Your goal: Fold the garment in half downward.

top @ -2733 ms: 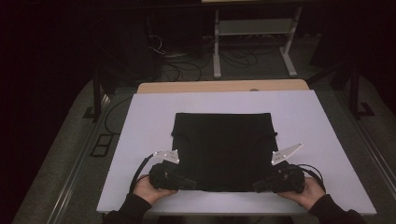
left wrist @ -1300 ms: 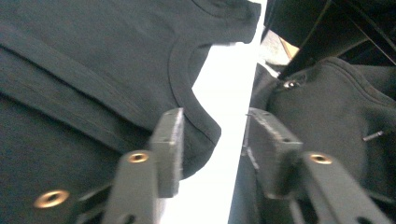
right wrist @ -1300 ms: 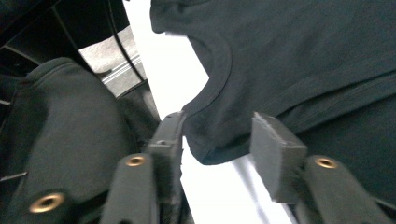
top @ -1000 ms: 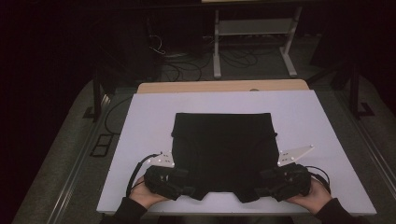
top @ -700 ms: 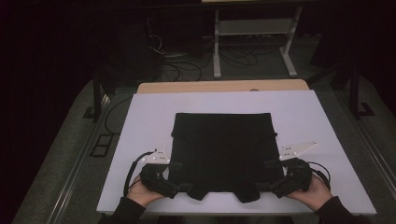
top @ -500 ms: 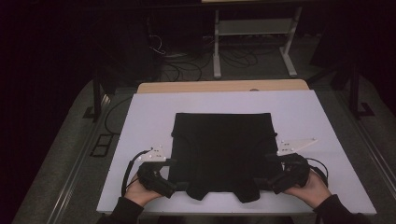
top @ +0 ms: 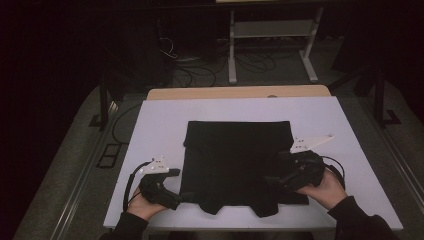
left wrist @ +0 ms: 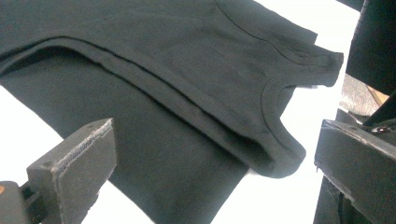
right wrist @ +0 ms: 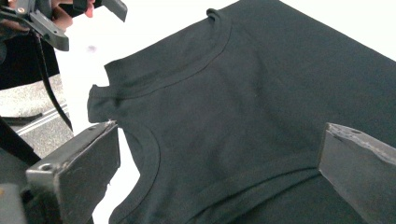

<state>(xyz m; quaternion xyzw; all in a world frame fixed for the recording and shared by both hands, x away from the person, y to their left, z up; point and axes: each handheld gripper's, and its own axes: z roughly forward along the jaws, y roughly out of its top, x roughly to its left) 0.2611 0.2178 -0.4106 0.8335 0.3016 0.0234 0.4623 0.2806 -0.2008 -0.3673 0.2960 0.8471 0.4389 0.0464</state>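
A black sleeveless top lies folded flat on the white table, with its neckline and shoulder straps at the near edge. My left gripper sits at the top's near left corner. Its jaws have just been opening and stand wide, and over the cloth the left gripper grips nothing. My right gripper hovers over the near right part. Its jaws have also just been opening, and the right gripper hangs above the neckline clear of the fabric.
A wooden tabletop edge shows behind the white table. Farther back stand a metal desk frame and floor cables. Bare white surface lies left, right and beyond the top. The other gripper appears at the top left of the right gripper view.
Both grippers have let go of the top's near edge and drawn outward from it. The straps now lie on the table, and the right gripper has lifted a little.
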